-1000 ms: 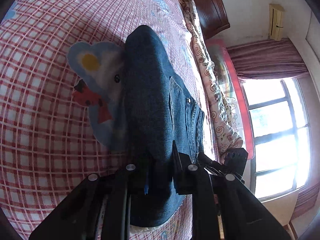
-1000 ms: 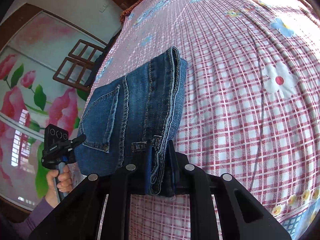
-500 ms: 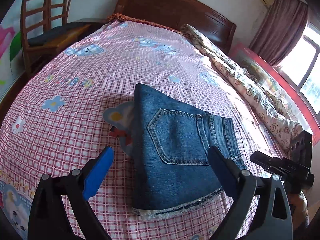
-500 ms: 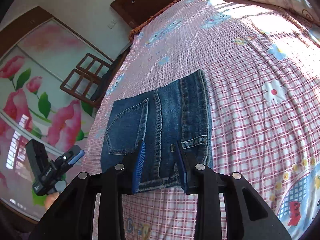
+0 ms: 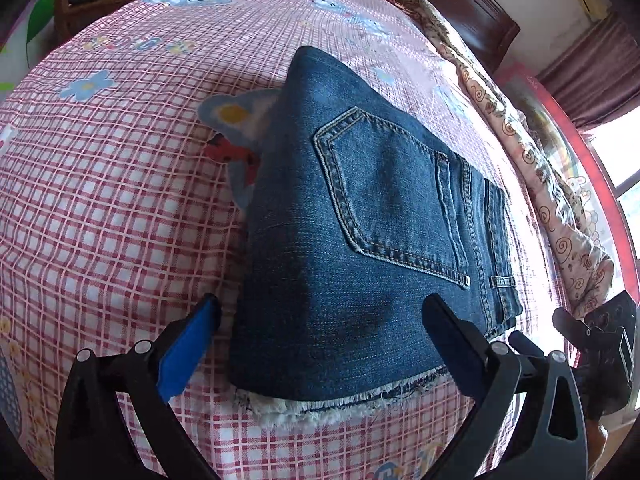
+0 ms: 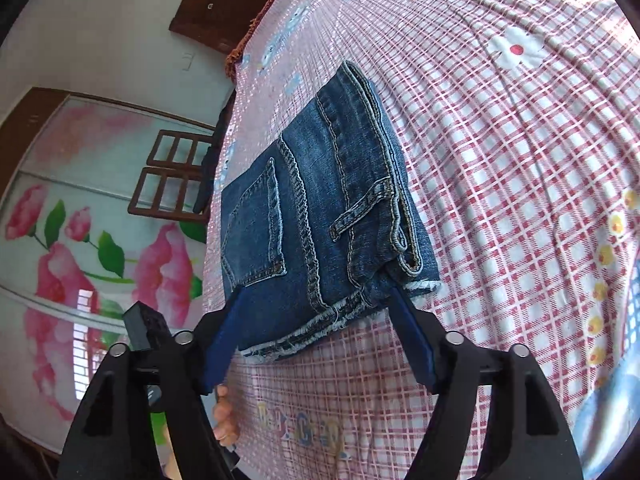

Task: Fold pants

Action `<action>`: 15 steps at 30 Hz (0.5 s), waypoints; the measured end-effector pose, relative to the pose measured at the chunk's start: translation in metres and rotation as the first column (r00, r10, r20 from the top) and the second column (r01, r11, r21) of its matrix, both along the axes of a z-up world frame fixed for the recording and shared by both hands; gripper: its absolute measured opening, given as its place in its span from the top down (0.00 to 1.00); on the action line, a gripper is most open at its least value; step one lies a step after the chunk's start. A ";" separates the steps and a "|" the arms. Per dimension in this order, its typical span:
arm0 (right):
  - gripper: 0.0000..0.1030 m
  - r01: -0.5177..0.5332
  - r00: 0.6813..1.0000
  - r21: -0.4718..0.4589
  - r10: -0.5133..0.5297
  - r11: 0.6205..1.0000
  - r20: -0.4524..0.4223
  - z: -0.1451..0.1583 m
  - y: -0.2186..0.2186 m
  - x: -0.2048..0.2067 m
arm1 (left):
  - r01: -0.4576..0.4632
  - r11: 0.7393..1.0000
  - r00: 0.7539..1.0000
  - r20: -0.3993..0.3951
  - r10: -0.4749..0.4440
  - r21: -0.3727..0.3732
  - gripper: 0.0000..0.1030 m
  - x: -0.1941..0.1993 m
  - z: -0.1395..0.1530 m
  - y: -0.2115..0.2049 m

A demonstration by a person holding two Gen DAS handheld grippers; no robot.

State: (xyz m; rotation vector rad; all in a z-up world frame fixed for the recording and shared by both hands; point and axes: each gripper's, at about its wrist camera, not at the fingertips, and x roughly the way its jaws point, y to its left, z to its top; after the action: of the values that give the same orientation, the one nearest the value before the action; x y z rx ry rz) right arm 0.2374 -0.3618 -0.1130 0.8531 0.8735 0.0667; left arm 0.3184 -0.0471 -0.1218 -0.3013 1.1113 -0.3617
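The blue jeans (image 5: 372, 248) lie folded into a compact stack on the pink checked bedsheet (image 5: 100, 200), back pocket up, frayed hems at the near edge. My left gripper (image 5: 320, 320) is open, its fingers spread on either side of the stack's near end, holding nothing. In the right wrist view the same jeans (image 6: 316, 216) lie flat with the waistband edge to the right. My right gripper (image 6: 316, 312) is open too, its blue-padded fingers straddling the frayed near edge, not clamped on it.
A rolled floral quilt (image 5: 560, 184) lies along the bed's right side by a wooden headboard (image 5: 480, 12). A wooden chair (image 6: 176, 176) stands beside the bed, before a flowered wardrobe door (image 6: 80, 240). The other gripper (image 5: 600, 344) shows at the right.
Both grippers were shut on the jeans a second ago. They let go, opened wide and pulled back; the jeans now lie flat on the bed.
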 end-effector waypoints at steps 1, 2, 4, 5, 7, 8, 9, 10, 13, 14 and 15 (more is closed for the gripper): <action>0.27 0.019 1.000 -0.042 -0.020 0.999 -0.014 0.008 0.001 -0.008 | -0.013 0.999 1.000 0.022 0.013 0.036 0.02 -0.007 0.007 0.004; 0.22 0.045 0.998 -0.087 -0.049 0.995 -0.047 0.014 0.001 -0.016 | -0.024 0.995 0.999 0.046 0.019 0.101 0.02 -0.014 0.014 0.005; 0.16 0.072 0.990 -0.140 -0.089 0.987 -0.114 0.019 0.000 -0.030 | -0.027 0.968 0.996 0.087 0.005 0.251 0.02 -0.028 0.025 0.002; 0.16 0.077 0.985 -0.151 -0.099 0.985 -0.143 0.019 0.001 -0.037 | -0.035 0.950 0.995 0.101 0.003 0.311 0.02 -0.036 0.027 0.001; 0.16 0.078 0.970 -0.170 -0.114 0.982 -0.215 0.014 0.001 -0.052 | -0.037 0.923 0.994 0.111 -0.006 0.382 0.02 -0.049 0.032 0.004; 0.16 0.075 0.959 -0.181 -0.121 0.981 -0.257 0.010 0.003 -0.059 | -0.034 0.911 0.995 0.101 -0.008 0.410 0.02 -0.056 0.032 0.004; 0.16 0.076 0.948 -0.190 -0.131 0.979 -0.292 0.005 0.003 -0.067 | -0.038 0.900 0.996 0.093 -0.003 0.435 0.02 -0.062 0.031 0.005; 0.16 0.078 0.931 -0.202 -0.144 0.976 -0.335 -0.001 0.005 -0.074 | -0.042 0.892 0.996 0.085 0.004 0.451 0.02 -0.068 0.031 0.007; 0.13 0.080 0.869 -0.211 -0.172 0.974 -0.463 -0.022 0.009 -0.092 | -0.045 0.878 0.999 0.041 0.029 0.476 0.02 -0.088 0.024 0.013; 0.13 0.074 0.865 -0.195 -0.160 0.978 -0.476 -0.028 0.012 -0.099 | -0.045 0.871 0.999 0.027 0.037 0.489 0.02 -0.095 0.022 0.015; 0.13 0.071 0.859 -0.195 -0.160 0.978 -0.487 -0.032 0.015 -0.106 | -0.041 0.867 0.999 0.018 0.037 0.496 0.02 -0.100 0.021 0.016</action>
State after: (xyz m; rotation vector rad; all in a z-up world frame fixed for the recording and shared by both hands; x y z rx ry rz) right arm 0.1313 -0.3466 -0.1450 0.7688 1.2933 -0.3493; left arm 0.2186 -0.0312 -0.1011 0.1375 1.1479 -0.0300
